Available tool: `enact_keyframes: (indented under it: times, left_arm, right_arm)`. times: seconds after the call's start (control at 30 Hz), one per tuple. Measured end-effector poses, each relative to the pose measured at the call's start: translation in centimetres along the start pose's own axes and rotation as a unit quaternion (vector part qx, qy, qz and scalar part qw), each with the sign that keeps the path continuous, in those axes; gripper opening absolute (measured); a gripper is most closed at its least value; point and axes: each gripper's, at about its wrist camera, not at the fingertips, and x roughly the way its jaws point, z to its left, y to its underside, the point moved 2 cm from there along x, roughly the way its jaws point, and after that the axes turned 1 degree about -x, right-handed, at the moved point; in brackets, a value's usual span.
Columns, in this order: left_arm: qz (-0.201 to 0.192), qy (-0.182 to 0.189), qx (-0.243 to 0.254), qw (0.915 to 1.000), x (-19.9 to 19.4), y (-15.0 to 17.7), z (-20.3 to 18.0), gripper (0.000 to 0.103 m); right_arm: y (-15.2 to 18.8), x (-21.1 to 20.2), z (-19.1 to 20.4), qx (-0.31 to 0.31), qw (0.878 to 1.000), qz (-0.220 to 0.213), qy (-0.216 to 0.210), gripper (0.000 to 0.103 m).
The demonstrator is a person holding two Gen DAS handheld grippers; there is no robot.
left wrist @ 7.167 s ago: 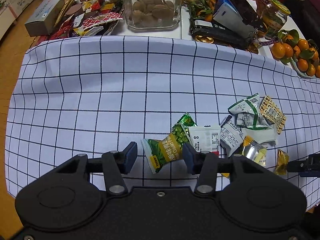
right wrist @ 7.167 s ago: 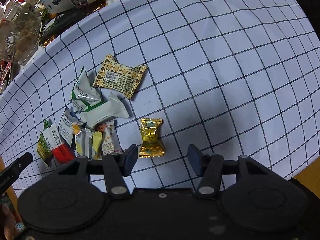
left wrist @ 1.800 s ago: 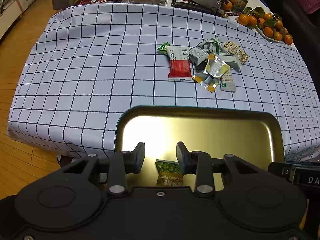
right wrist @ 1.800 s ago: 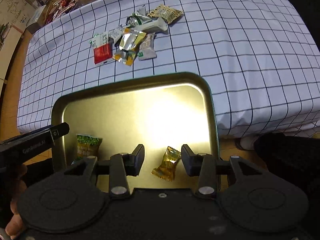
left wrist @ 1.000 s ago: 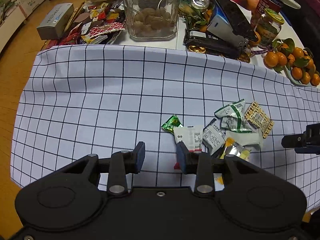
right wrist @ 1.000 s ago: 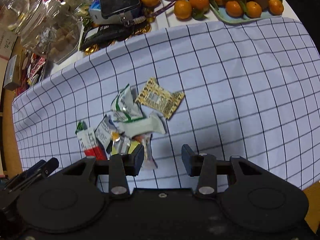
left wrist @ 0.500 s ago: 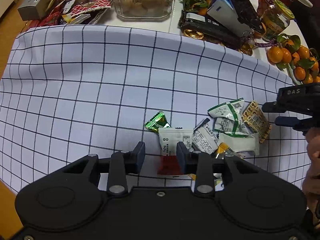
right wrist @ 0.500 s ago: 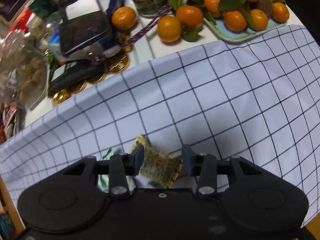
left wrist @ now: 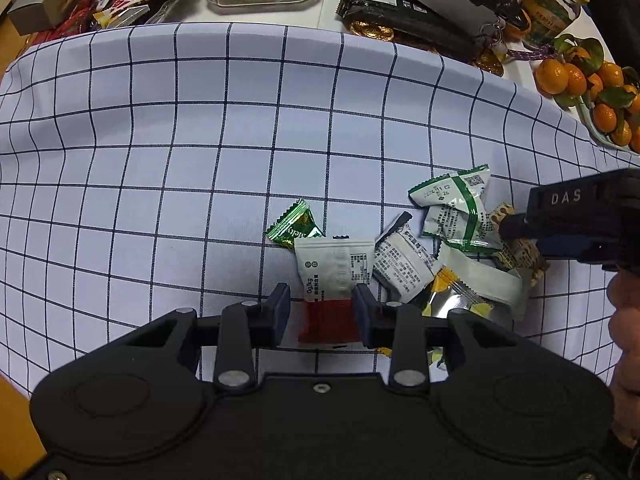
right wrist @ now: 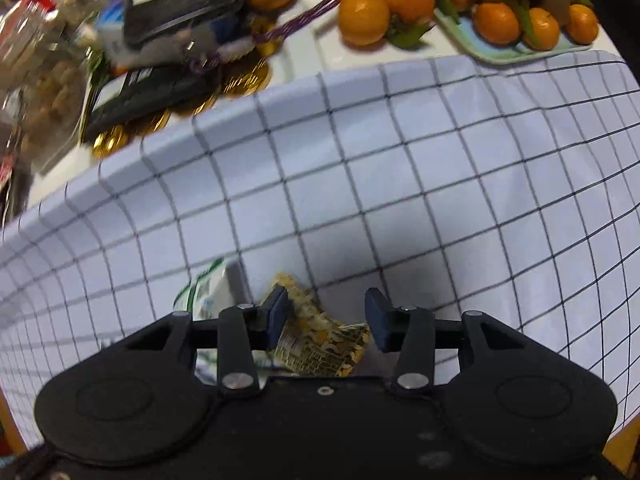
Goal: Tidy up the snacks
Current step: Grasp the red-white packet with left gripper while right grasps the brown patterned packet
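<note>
Your left gripper point(left wrist: 321, 314) is low over the checked cloth point(left wrist: 200, 140), its jaws spread and standing on each side of the red end of the red-and-white packet point(left wrist: 334, 280). They do not press it yet, I think, because a thin gap shows at each pad. This packet lies at the near left edge of the snack pile point(left wrist: 440, 248), so it is free to take without disturbing the others; only the small green packet point(left wrist: 294, 226) touches its far corner.

Your right gripper point(right wrist: 326, 316) is also spread, around the brown patterned packet point(right wrist: 320, 340) at the right edge of the pile. The left pad seems to touch the wrapper, the right pad is apart from it. The picture is blurred here.

Each hand works on its own side of the pile, so the tools stay apart.
</note>
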Motion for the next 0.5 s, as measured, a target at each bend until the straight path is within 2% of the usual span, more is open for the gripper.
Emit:
enact_keyframes:
  times: [0.1, 0.43, 0.5]
  left_arm:
    - [0.002, 0.009, -0.007, 0.9999, 0.4, 0.0, -0.1, 0.044]
    - [0.005, 0.009, -0.02, 0.9998, 1.8, -0.3, -0.7, 0.045]
    - [0.007, 0.012, -0.026, 0.9996, 2.0, -0.4, -0.7, 0.048]
  right_arm:
    - [0.9, -0.1, 0.3, -0.013, 1.0, 0.019, -0.013, 0.044]
    - [0.3, -3.8, -1.8, 0.004, 0.998, -0.004, -0.055, 0.044]
    - [0.1, -3.9, -2.3, 0.009, 0.998, 0.0, -0.055, 0.044]
